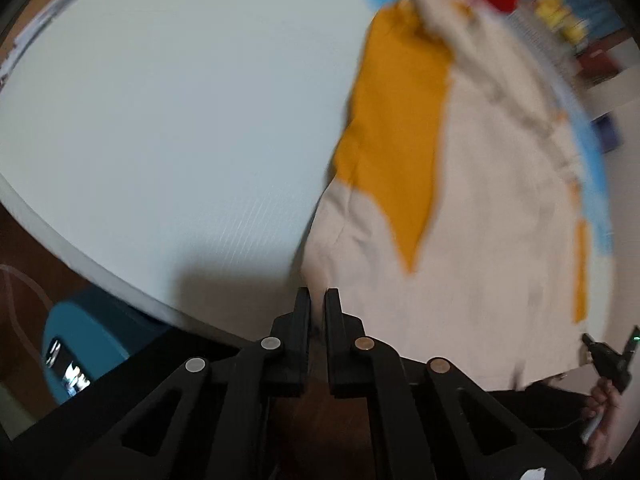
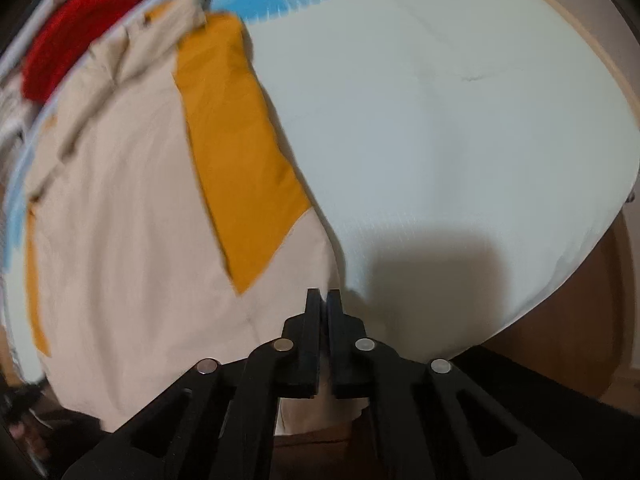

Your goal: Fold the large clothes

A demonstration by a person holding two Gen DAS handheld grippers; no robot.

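Beige-and-mustard garment (image 2: 132,216) on the pale bed (image 2: 440,120), its near edge pinched by both grippers' fingers (image 1: 318,298) (image 2: 323,298)

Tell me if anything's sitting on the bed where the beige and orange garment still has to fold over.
Nothing visible does. Beside the beige and orange garment, the pale sheet looks bare. A red item lies beyond the garment's far end, off the sheet. Both views are motion-blurred.

Beige garment (image 2: 132,208) with mustard panels, spread flat on pale-blue bed, near edge lifted.
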